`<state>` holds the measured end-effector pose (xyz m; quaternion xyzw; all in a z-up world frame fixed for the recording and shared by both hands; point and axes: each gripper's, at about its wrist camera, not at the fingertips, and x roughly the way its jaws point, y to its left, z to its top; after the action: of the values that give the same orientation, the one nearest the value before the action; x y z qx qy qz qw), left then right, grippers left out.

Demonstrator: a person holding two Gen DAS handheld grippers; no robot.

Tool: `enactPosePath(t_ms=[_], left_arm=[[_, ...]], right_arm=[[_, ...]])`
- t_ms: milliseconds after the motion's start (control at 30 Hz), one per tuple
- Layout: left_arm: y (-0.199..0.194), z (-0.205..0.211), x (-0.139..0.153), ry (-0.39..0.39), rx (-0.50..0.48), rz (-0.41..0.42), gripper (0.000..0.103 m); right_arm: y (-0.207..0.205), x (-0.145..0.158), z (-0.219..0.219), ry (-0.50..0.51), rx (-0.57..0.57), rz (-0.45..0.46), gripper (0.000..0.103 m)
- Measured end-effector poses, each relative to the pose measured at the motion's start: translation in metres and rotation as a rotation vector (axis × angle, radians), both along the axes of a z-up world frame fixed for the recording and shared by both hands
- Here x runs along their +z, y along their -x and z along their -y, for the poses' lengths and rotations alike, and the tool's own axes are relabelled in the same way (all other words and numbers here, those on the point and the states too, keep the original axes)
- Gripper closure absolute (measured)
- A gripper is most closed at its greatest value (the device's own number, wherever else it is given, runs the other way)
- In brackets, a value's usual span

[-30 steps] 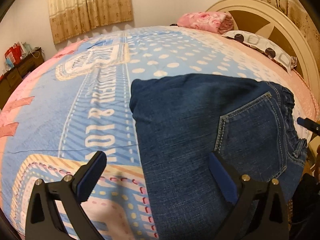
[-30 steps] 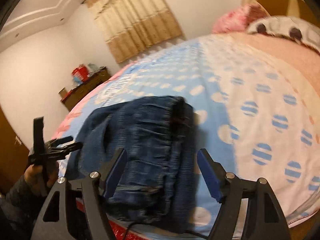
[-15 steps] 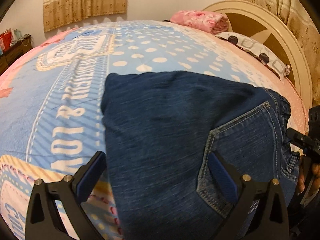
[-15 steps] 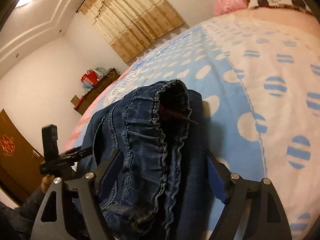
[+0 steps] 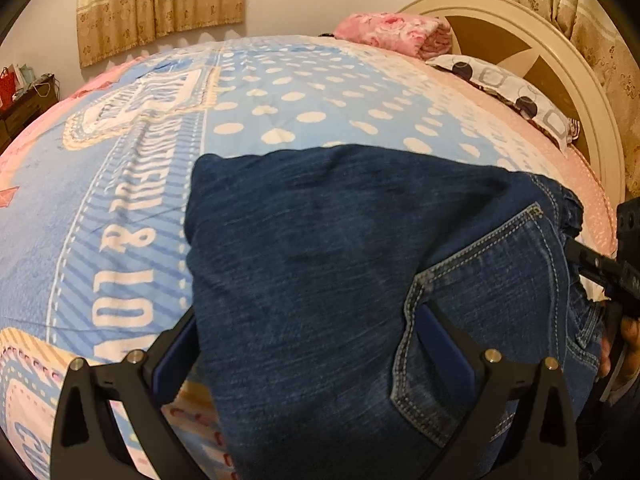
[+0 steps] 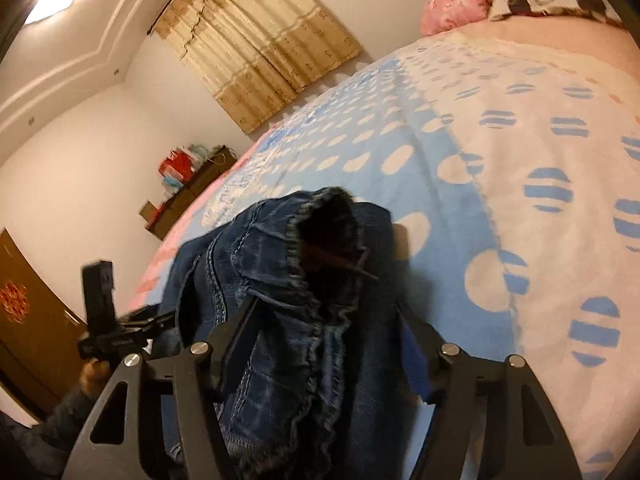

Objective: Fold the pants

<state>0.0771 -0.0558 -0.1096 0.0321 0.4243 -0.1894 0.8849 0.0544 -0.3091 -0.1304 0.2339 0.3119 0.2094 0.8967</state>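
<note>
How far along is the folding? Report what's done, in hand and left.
Done: the jeans lie folded into a short stack on the bed. In hand: the left gripper straddles the folded end; the right gripper straddles the waistband, its jaws just closing, no firm grip visible. Left: probably one more fold or a tidy-up.

Moved in over the folded dark blue denim pants (image 5: 320, 280), now between both grippers' open fingers; right jaws just narrowed slightly.
</note>
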Motion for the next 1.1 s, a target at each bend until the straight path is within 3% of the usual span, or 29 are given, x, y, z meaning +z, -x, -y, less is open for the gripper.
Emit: enactPosePath(t_ms=[67,167,300,367,467,567,600,767,833,867,933,1000,1100], left_arm=[[-0.003,0.0,-0.001,0.004,-0.011,-0.008,0.0],[-0.001,-0.002,-0.001,0.012,-0.02,-0.004,0.0],[0.009,0.002,0.003,-0.009,-0.027,0.015,0.013],[0.014,0.004,0.006,-0.027,-0.027,0.03,0.018],[0.015,0.003,0.005,-0.024,-0.037,0.041,0.019],[0.008,-0.002,0.003,0.008,-0.023,0.019,0.009],[0.005,-0.004,0.001,0.009,-0.014,0.013,0.0],[0.002,-0.004,-0.001,0.008,-0.031,0.021,0.0],[0.006,-0.002,0.002,0.023,-0.051,0.027,0.021],[0.012,0.001,0.007,0.004,-0.052,0.052,0.027],[0.02,0.007,0.012,-0.056,-0.039,0.102,0.054],[0.024,0.008,0.015,-0.07,-0.041,0.121,0.062],[0.023,0.004,0.017,-0.05,-0.038,0.113,0.065]], right_arm=[[0.001,0.003,-0.012,0.057,0.006,0.024,0.024],[0.006,0.006,-0.027,0.169,0.005,0.04,0.026],[0.018,0.013,-0.02,0.133,0.005,0.04,0.055],[0.03,0.022,-0.027,0.172,0.007,0.075,0.058],[0.035,0.026,-0.03,0.178,0.015,0.098,0.058],[0.018,0.008,-0.009,0.037,0.022,0.024,0.053],[0.015,0.004,-0.004,0.001,0.027,0.015,0.049],[0.017,-0.004,-0.002,-0.016,0.036,0.034,0.047],[0.017,-0.001,-0.004,-0.01,0.027,0.019,0.05],[0.018,0.002,-0.007,-0.005,0.032,0.019,0.058],[0.022,0.007,-0.012,0.015,0.034,0.034,0.063],[0.029,0.013,-0.016,0.043,0.027,0.053,0.065],[0.031,0.015,-0.016,0.048,0.019,0.056,0.065]])
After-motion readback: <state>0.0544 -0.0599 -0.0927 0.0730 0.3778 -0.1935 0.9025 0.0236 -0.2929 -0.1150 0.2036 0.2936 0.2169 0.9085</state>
